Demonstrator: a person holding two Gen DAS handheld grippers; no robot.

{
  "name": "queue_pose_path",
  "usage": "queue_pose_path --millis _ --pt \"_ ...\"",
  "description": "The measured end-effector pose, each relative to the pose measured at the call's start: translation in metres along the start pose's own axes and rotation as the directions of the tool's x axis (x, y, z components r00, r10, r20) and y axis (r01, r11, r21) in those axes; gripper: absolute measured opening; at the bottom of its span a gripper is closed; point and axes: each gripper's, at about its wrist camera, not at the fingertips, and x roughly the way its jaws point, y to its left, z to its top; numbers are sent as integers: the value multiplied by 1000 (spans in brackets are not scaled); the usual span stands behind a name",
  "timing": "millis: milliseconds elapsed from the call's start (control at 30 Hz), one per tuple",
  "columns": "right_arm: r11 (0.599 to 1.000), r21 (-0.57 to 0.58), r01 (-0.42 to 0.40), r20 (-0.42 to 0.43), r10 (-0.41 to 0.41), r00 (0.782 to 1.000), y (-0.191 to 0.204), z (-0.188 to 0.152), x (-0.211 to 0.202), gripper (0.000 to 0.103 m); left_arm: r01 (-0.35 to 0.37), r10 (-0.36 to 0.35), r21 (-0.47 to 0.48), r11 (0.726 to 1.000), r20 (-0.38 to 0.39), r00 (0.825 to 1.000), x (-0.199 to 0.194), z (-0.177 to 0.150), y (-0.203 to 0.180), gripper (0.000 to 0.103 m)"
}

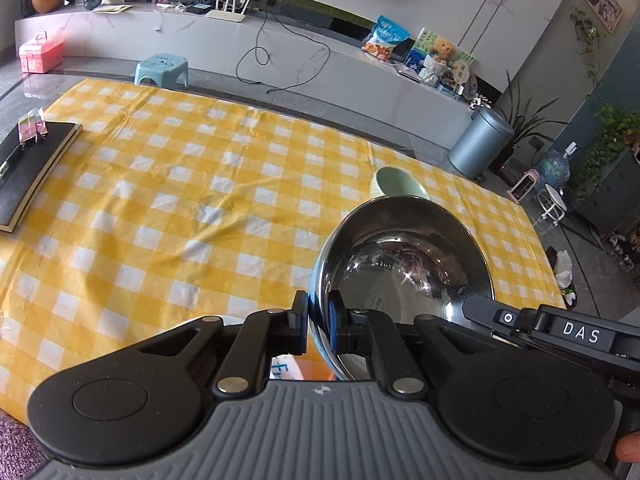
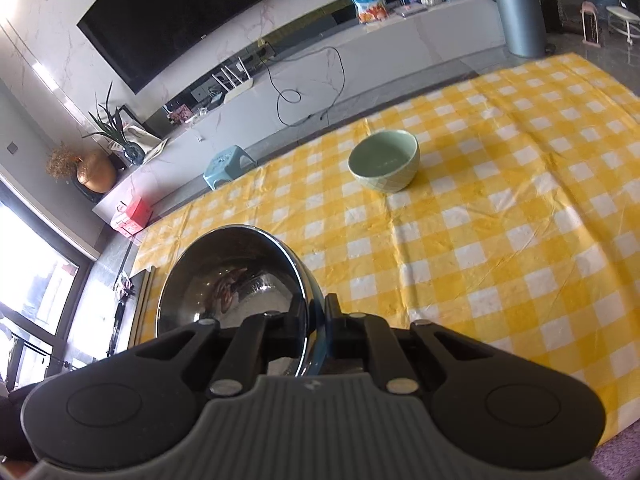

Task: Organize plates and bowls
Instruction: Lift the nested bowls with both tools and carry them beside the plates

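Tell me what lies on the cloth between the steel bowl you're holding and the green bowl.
Nothing: only bare yellow checked tablecloth lies between the steel bowl and the green bowl, clearest in the right wrist view.

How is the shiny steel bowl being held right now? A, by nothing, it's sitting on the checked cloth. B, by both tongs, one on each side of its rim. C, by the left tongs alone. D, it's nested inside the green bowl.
B: the left tongs and the right tongs each pinch the rim of the shiny round steel bowl.
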Motion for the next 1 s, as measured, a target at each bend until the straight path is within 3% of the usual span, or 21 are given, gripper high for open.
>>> queue_pose_path --millis 200,533,1000 --pt "1000 -10 19 3 -19 1000 -11 -7 -18 9 51 -52 -19 999 -63 997 5 -18 -3 11" --pt "995 55 80 -110 -74 991 -54 -36 -12 8 69 -70 -11 998 -212 975 30 -50 -7 13" --pt "992 49 112 -152 -104 983 -59 -43 4 7 34 -23 44 998 -223 975 40 -52 -11 13"
